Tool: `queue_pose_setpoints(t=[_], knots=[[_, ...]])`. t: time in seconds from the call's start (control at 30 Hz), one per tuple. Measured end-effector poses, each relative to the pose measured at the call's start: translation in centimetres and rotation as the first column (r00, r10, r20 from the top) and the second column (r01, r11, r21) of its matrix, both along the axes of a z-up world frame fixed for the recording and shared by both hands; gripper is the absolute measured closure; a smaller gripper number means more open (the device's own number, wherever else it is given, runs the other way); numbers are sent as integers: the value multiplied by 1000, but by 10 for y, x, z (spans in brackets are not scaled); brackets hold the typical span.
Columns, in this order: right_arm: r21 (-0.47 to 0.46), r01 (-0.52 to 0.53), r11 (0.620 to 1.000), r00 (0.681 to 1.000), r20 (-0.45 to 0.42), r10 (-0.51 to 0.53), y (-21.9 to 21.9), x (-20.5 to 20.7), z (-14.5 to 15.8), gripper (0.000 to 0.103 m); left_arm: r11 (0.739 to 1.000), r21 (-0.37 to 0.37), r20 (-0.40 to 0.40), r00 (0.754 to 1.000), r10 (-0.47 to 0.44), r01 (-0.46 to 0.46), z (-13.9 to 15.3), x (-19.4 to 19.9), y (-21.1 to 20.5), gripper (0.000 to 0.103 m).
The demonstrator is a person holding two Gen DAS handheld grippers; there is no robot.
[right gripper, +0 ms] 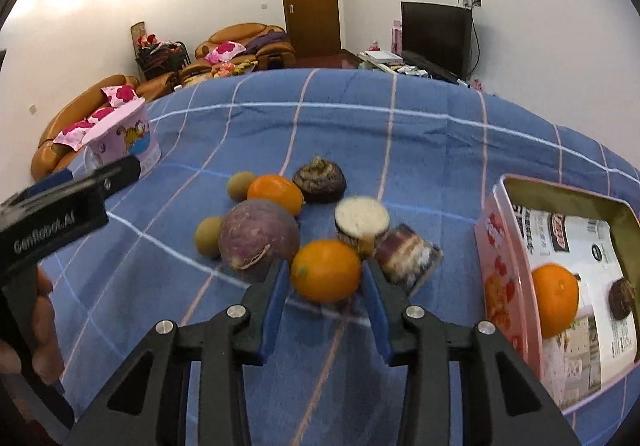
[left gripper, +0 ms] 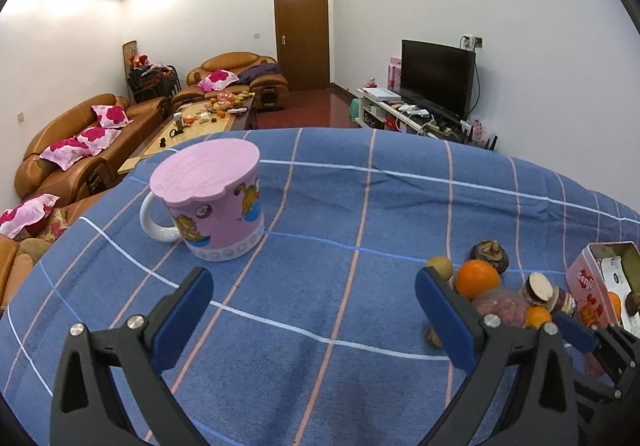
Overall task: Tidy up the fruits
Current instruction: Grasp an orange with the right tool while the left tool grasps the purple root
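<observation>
A: Where is the near orange (right gripper: pixel 326 276) now?
B: Low centre of the right wrist view, sitting on the blue checked bench (right gripper: pixel 360 134) between the blue pads of the right gripper (right gripper: pixel 325 282). The jaws flank it closely, but I cannot tell whether they press it yet.

A: And around it?
B: Touching or just beside it on the left is a big purple round fruit (right gripper: pixel 259 236); behind it a cut piece with a pale face (right gripper: pixel 362 220), and at its right a dark chunk in clear wrap (right gripper: pixel 408 256). Further back lie a second orange (right gripper: pixel 276 193), a dark bulb (right gripper: pixel 320 178) and two small brownish fruits (right gripper: pixel 208 236).

A: The destination?
B: In my judgement the pink tin (right gripper: pixel 506 278) at the right edge, which already holds an orange (right gripper: pixel 556 300) and something dark.

A: The other hand?
B: The left gripper (left gripper: pixel 314 310) hangs wide apart over bare cloth, holding nothing, with a pink lidded mug (left gripper: pixel 216 202) beyond it.

A: Risks?
B: The orange is round and smooth; an off-centre squeeze could shoot it forward into the pile, and the left pad could nudge the purple fruit rolling.

A: Any writing?
B: "GenRobot.AI" on the left gripper's body at the left edge. The tin's label text is too blurred to read.
</observation>
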State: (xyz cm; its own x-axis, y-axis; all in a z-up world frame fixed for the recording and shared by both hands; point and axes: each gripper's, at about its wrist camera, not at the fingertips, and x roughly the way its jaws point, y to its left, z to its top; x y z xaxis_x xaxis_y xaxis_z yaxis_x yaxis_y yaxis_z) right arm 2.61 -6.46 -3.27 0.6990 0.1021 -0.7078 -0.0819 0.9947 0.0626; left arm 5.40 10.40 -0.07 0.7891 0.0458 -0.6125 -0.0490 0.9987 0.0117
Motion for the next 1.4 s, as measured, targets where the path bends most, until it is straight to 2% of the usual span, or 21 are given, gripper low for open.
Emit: queue_pose_setpoints(t=[0.23, 0.4, 0.53, 0.6, 0.7, 0.77, 0.87, 1.03, 1.17, 1.27, 1.4], knots=[[-16, -14, 1000, 999, -34, 13, 0, 2, -2, 64, 1000, 4, 4, 1000, 1, -1, 0, 0, 1, 0], [27, -4, 1000, 998, -56, 6, -9, 7, -5, 64, 1000, 2, 17, 1000, -5, 5, 2, 0, 1, 0], [24, -16, 1000, 999, -50, 17, -7, 4, -3, 65, 999, 8, 29, 999, -32, 32, 2, -3, -5, 0], [55, -35, 998, 999, -23, 36, -7, -2, 2, 65, 998, 3, 39, 998, -57, 57, 3, -4, -8, 0], [42, -30, 999, 998, 60, 27, -9, -19, 19, 65, 992, -33, 58, 991, -122, 124, 6, -8, -13, 0], [31, -9, 999, 993, 114, 6, -15, -29, 31, 65, 977, -47, 73, 976, -203, 207, 7, -13, -25, 0], [18, 55, 998, 982, 181, -58, -33, -44, 46, 65, 955, -9, 81, 952, -296, 297, 6, -17, -48, 0], [35, 119, 992, 970, 209, -124, -65, -55, 53, 65, 919, 22, 14, 919, -395, 395, -6, -11, -85, 13], [55, 134, 989, 970, 197, -143, -80, -55, 52, 65, 922, 48, -97, 921, -379, 384, -25, 7, -104, 23], [70, 138, 988, 971, 190, -149, -84, -54, 55, 65, 924, 25, -166, 913, -373, 382, -34, 17, -108, 28], [73, 138, 988, 970, 189, -150, -86, -55, 56, 65, 926, 70, -180, 918, -353, 370, -35, 21, -117, 32]])
